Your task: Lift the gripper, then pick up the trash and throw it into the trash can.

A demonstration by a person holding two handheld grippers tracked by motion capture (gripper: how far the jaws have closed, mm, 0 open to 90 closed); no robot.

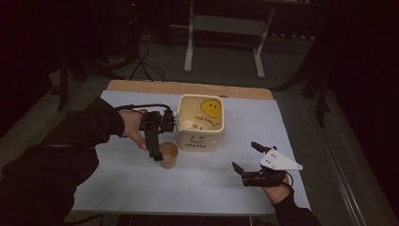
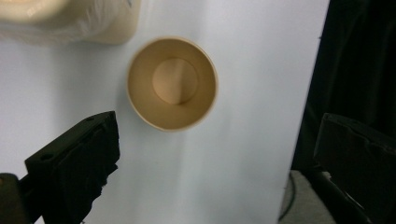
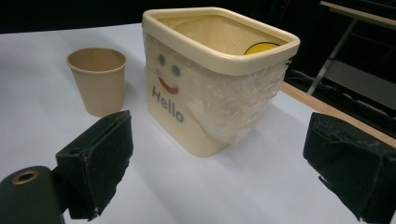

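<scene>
Paper cup (image 1: 168,155) stands just beside the cream bin (image 1: 201,123), narrowing passage between; table front lies open

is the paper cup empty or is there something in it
Empty. The left gripper view looks straight down into the upright paper cup and shows its bare bottom.

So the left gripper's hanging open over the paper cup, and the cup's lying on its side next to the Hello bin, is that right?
Not quite: the paper cup stands upright beside the Hello bin, as the right gripper view shows. The rest holds: the left gripper hangs open over the cup.
</scene>
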